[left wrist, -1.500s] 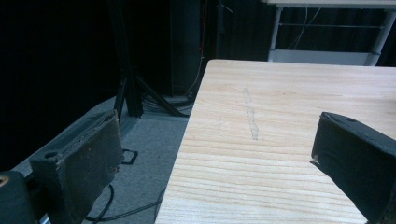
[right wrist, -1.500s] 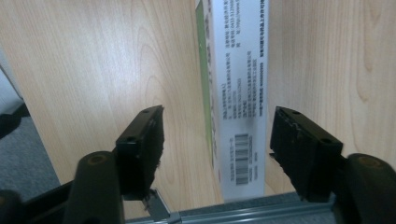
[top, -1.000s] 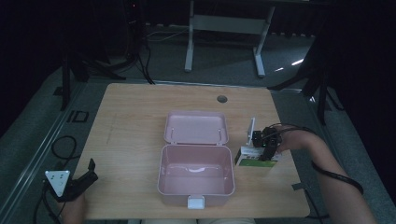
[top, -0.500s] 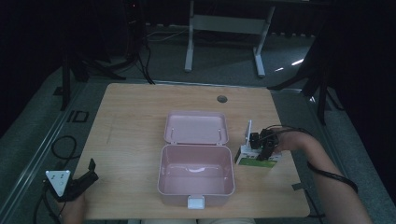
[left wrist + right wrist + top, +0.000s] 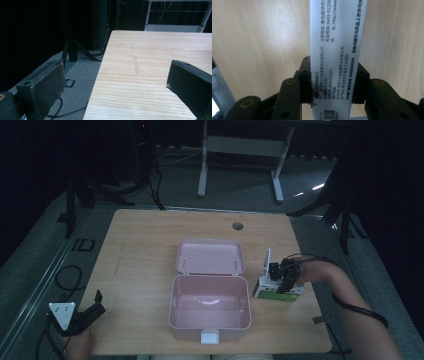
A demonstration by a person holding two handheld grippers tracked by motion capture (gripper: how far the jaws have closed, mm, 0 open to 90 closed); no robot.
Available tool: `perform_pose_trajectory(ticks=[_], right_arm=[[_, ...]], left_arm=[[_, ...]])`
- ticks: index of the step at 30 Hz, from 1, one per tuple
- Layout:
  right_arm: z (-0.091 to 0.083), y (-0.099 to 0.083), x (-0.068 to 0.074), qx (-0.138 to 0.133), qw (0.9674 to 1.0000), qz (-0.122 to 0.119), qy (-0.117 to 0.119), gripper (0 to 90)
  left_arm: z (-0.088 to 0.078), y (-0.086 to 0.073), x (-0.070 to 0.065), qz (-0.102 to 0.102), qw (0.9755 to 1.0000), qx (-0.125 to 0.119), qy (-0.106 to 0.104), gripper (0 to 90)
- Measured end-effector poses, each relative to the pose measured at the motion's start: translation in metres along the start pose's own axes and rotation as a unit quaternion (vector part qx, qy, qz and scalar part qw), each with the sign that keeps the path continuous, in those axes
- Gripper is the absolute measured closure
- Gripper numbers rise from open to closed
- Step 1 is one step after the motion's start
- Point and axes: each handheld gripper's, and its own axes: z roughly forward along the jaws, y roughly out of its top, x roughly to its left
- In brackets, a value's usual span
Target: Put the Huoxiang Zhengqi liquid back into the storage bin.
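The left gripper (image 5: 95, 304) sits at the table's (image 5: 145, 245) near left corner, jaws spread wide with nothing between them; in its own view only bare wood and the table edge lie ahead. In the middle stands the pink case (image 5: 210, 307), lid laid back flat and the tray bare inside. Just right of the case, apart from it, the box (image 5: 278, 290) rests on the table near the right edge, and the right gripper (image 5: 286, 281) comes down on it from above. In the right gripper view the jaws are closed on the box's (image 5: 338, 50) narrow white printed side, near one end, with most of its length sticking out beyond them. That end grip is the likely trouble: when lifted, the long free part could swing or pivot between the pads, or the thin card could crush. A tilted box might then catch the case's rim instead of dropping into the tray.
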Motion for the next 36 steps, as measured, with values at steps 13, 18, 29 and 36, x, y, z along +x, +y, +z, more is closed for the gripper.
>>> perform_pose_trajectory(ticks=[13, 18, 29, 36], right_arm=[[-0.015, -0.002, 0.029, 0.0, 0.9999, 0.004, 0.014, 61.5], [-0.015, -0.003, 0.045, 0.014, 0.9998, 0.005, 0.016, 61.5], [-0.032, -0.007, 0.07, 0.014, 0.9998, -0.006, 0.016, 61.5], [-0.048, -0.003, 0.088, 0.001, 0.9998, -0.015, 0.015, 61.5]], left_arm=[[0.0, 0.0, 0.0, 0.001, 1.0, 0.001, 0.002, 2.1], [0.0, 0.0, -0.001, 0.001, 1.0, 0.0, 0.003, 2.1], [0.001, 0.0, -0.001, 0.001, 1.0, 0.002, 0.006, 2.1], [0.001, 0.0, -0.001, 0.003, 1.0, 0.003, 0.007, 2.1]])
